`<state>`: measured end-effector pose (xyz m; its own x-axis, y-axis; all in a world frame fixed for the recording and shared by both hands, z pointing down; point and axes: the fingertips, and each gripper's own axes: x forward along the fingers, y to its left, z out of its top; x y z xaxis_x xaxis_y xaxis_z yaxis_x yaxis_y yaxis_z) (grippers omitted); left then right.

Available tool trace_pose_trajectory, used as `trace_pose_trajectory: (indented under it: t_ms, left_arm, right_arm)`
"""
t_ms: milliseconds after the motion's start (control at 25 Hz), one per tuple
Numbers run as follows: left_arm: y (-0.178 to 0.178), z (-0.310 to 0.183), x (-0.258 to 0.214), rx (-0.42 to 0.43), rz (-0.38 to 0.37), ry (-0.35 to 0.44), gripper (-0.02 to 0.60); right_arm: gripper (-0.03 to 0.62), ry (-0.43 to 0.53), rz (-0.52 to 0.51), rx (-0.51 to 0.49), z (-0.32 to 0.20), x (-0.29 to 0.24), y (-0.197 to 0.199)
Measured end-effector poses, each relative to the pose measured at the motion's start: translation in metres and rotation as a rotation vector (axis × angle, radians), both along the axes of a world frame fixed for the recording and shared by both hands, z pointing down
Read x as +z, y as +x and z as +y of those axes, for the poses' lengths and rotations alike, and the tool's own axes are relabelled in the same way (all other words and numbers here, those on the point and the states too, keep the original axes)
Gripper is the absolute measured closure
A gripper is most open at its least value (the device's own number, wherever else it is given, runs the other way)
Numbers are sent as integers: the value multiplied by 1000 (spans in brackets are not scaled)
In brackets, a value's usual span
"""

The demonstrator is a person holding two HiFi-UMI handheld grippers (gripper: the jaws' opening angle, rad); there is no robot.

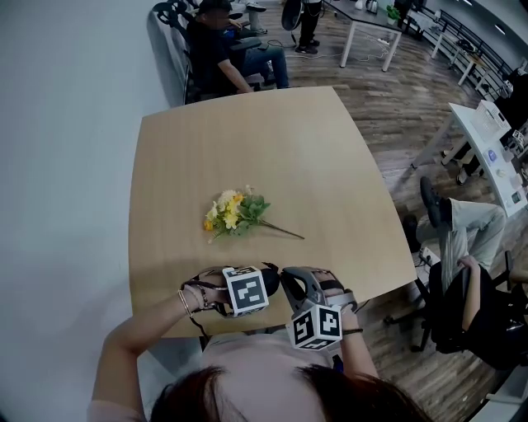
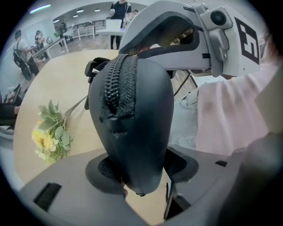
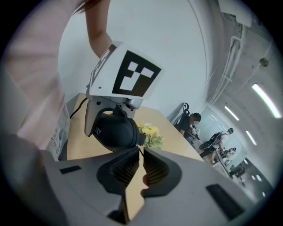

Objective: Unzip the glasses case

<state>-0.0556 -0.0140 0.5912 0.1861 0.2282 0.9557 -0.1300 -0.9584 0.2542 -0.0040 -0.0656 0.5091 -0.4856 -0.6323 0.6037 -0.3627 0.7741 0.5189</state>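
Left gripper (image 2: 140,174) is clamping the glasses case (image 2: 132,110), long axis running toward 12 o'clock; right gripper (image 3: 139,152) is pinching the zipper pull (image 3: 141,139) there.

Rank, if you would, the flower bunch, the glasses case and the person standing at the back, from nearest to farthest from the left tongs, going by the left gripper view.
1. glasses case: centre of the view, clamped in the left tongs.
2. flower bunch: lying on the table, off to the left.
3. standing person: far back in the room, at the top of the view.
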Motion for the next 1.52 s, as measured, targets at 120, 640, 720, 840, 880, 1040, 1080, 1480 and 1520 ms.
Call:
trace_pose_trajectory:
  t_ms: [120, 640, 720, 840, 880, 1040, 1080, 1480, 1520]
  left_arm:
    - [6, -1, -1, -59, 70, -5, 328]
    - [-1, -37, -30, -393, 378, 143, 327]
    - [-9, -43, -36, -442, 421, 183, 327]
    - [-20, -50, -51, -528, 517, 236, 325]
    - [-24, -52, -58, -561, 554, 250, 327]
    - [-42, -60, -89, -694, 720, 308, 325]
    - [-47, -60, -98, -722, 763, 321, 325]
    - [-101, -54, -170, -984, 1140, 277, 325]
    - [-106, -52, -176, -1003, 1181, 269, 325]
  right_arm:
    - [559, -7, -37, 28, -3, -6, 2]
    - [560, 16, -171, 183, -18, -32, 6]
    - [559, 17, -194, 213, -18, -35, 4]
    - [560, 17, -226, 263, -17, -39, 0]
    - [560, 17, -237, 280, -17, -41, -2]
    - [563, 13, -299, 349, -15, -48, -8]
    - [565, 10, -319, 365, -13, -51, -11]
    - [577, -72, -556, 527, 3, -70, -32]
    - [577, -83, -589, 545, 4, -73, -34]
